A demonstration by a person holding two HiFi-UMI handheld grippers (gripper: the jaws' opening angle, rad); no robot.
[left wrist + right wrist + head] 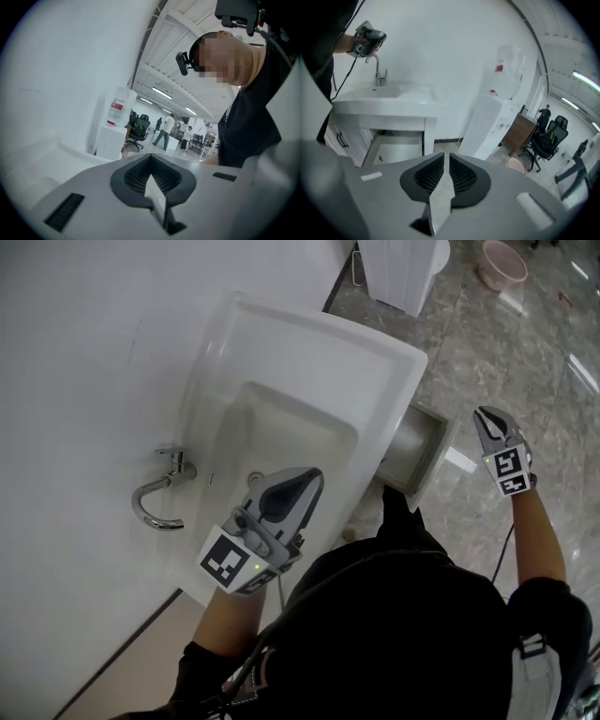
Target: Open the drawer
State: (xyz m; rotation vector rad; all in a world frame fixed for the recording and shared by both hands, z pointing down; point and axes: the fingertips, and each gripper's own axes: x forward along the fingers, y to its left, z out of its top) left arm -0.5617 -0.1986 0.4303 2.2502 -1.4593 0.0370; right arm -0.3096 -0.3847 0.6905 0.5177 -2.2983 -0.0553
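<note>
Wall (pixel 75 352), white and bare, takes up everything left of the left gripper (pixel 309 482) in the head view. Floor (pixel 525 362), grey marble pattern, lies below and beyond the right gripper (pixel 481 415).

Washbasin (pixel 309 362), white, rectangular, mounted against the wall. The left gripper hangs above its bowl near the front edge, clear of the rim.

Water dispenser (pixel 492 117), white with a bottle on top, stands against the wall ahead and right of the right gripper.

Drawer (pixel 417 442): pulled out from the cabinet beneath the washbasin, pale interior showing. It sits between the two grippers, just left of the right gripper and well apart from it. In the right gripper view it lies ahead and down-left of the jaws. Neither gripper touches it.

Left gripper: jaws pressed together, nothing between them, pointing nearly level across the washbasin.

Right gripper: held out over the floor, tilted downward. Jaws pressed together with nothing pinched.

Faucet (pixel 159 498), chrome, curved spout, mounted at the wall side of the washbasin, left of the left gripper.

Pink tub (pixel 502 263) on the floor, far beyond the right gripper.
</note>
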